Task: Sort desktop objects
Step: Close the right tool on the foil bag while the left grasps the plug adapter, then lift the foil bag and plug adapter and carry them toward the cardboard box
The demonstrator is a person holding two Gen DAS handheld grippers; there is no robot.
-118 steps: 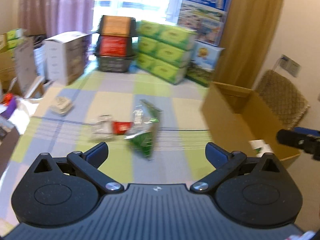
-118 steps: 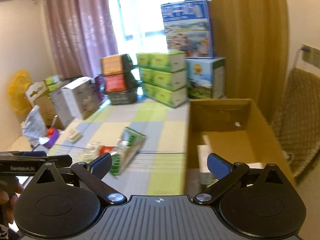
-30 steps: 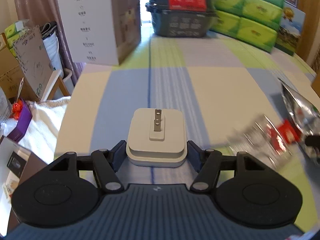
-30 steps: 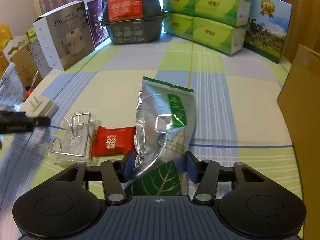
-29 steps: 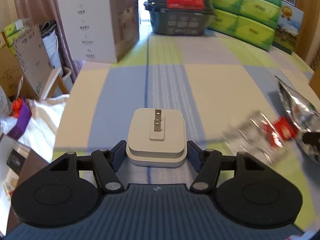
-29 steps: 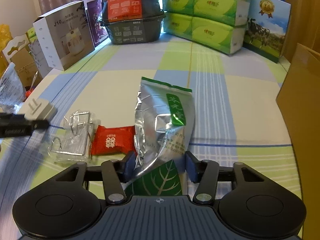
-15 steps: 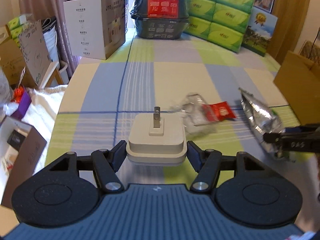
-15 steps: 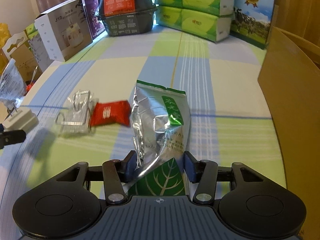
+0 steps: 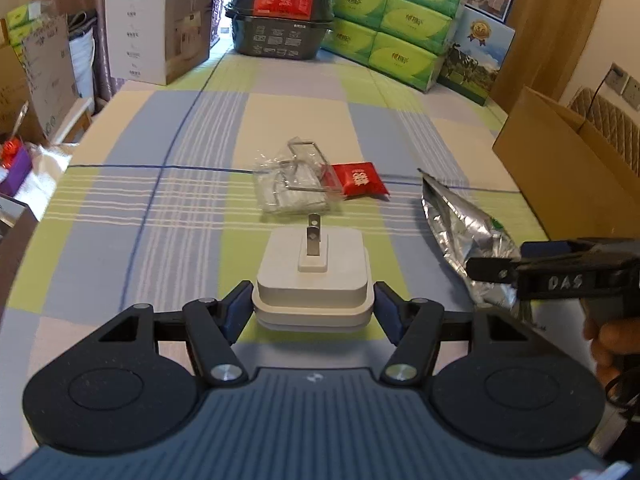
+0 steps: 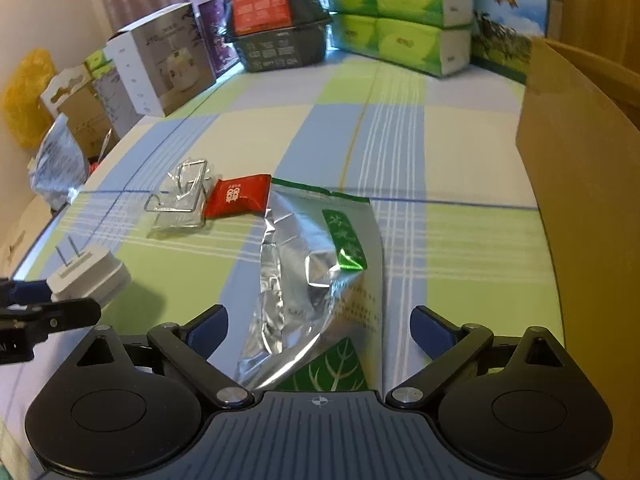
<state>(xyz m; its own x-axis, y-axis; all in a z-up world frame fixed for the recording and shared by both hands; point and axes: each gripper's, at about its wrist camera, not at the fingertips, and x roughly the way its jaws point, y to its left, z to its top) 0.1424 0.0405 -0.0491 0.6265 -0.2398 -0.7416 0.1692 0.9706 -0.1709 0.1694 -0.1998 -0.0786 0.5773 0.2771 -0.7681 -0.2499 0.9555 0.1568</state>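
My left gripper (image 9: 312, 306) is shut on a white plug adapter (image 9: 312, 276), held prongs-up above the checked tablecloth. From the right wrist view the same adapter (image 10: 86, 272) hangs at the far left. My right gripper (image 10: 318, 328) is open, its fingers wide on either side of a silver and green pouch (image 10: 320, 272) lying on the cloth. That pouch (image 9: 468, 232) shows beside the right gripper (image 9: 520, 268) in the left view. A red packet (image 10: 240, 198) and a clear pack of metal hooks (image 10: 180, 196) lie together further out.
An open cardboard box (image 10: 580, 200) stands along the right edge of the table (image 9: 120, 240). Green tissue packs (image 9: 400, 20), a black basket (image 9: 280, 36) and a white carton (image 9: 160, 28) line the far end. Clutter sits off the left edge.
The right gripper, shut on the pouch a moment ago, has opened and let it go. The left gripper has pulled back and swung right, carrying the adapter.
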